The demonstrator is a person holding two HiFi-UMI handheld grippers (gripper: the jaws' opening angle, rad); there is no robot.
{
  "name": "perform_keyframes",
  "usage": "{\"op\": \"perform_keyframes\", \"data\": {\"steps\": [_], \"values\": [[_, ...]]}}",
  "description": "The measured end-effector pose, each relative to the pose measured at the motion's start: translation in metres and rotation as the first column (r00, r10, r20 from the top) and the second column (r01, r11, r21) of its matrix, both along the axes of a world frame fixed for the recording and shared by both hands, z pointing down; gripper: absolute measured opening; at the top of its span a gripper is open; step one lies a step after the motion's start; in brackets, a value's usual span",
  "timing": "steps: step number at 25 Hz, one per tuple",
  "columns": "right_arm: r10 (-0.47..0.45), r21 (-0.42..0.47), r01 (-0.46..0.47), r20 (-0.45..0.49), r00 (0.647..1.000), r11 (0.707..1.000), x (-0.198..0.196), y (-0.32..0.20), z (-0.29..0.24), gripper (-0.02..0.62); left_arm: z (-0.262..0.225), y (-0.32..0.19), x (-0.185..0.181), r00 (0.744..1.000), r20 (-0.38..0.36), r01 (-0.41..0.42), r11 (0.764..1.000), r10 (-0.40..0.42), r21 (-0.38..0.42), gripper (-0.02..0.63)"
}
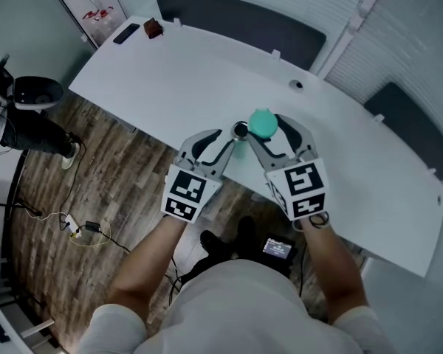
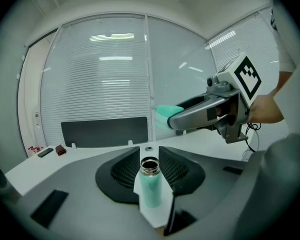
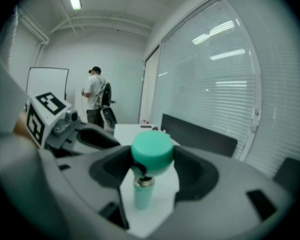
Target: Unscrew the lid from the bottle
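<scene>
A teal bottle (image 1: 238, 149) with an open steel mouth sits between the jaws of my left gripper (image 1: 235, 137), which press on its sides; in the left gripper view the bottle (image 2: 151, 186) stands upright between the pads. My right gripper (image 1: 265, 125) is shut on the round teal lid (image 1: 263, 122), held off the bottle, just above and to the right of its mouth. In the right gripper view the lid (image 3: 151, 152) fills the jaws, with the bottle (image 3: 143, 193) below it. Both are over the near edge of the white table (image 1: 207, 80).
A black remote (image 1: 125, 33) and a small dark red object (image 1: 153, 28) lie at the table's far left corner. A cable hole (image 1: 296, 85) lies behind the grippers. Dark panels (image 1: 236, 21) back the table. A person (image 3: 95, 102) stands far off. Cables (image 1: 77, 231) lie on the wood floor.
</scene>
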State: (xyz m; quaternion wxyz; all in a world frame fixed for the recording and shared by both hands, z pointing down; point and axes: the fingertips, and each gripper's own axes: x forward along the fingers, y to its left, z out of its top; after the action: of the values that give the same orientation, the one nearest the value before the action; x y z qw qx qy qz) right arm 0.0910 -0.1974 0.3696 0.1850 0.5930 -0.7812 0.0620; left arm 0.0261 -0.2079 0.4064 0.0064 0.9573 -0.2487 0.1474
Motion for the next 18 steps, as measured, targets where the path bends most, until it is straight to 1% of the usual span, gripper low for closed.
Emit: {"op": "perform_keyframes", "data": {"steps": [3,10,13,18], "values": [[-0.001,0.025,0.001,0.01,1.0,1.0,-0.002,0.008,-0.009,0.281,-0.009,0.01,-0.007,1.0,-0.027,0.001,1.0,-0.002,-0.007,0.115],[0.005,0.038,-0.007,0.032,0.999,0.999,-0.009,0.032,-0.021,0.281,-0.024,0.031,-0.027,0.997,-0.076,0.021,0.999,-0.024,-0.037,0.073],[0.008,0.039,-0.01,0.039,0.999,0.999,-0.011,0.041,-0.023,0.281,-0.028,0.038,-0.033,0.996,-0.086,0.02,0.999,-0.023,-0.039,0.069],[0.01,0.04,-0.012,0.051,0.999,0.999,-0.012,0.054,-0.025,0.281,-0.035,0.05,-0.039,0.993,-0.118,0.022,0.997,-0.03,-0.067,0.069]]}}
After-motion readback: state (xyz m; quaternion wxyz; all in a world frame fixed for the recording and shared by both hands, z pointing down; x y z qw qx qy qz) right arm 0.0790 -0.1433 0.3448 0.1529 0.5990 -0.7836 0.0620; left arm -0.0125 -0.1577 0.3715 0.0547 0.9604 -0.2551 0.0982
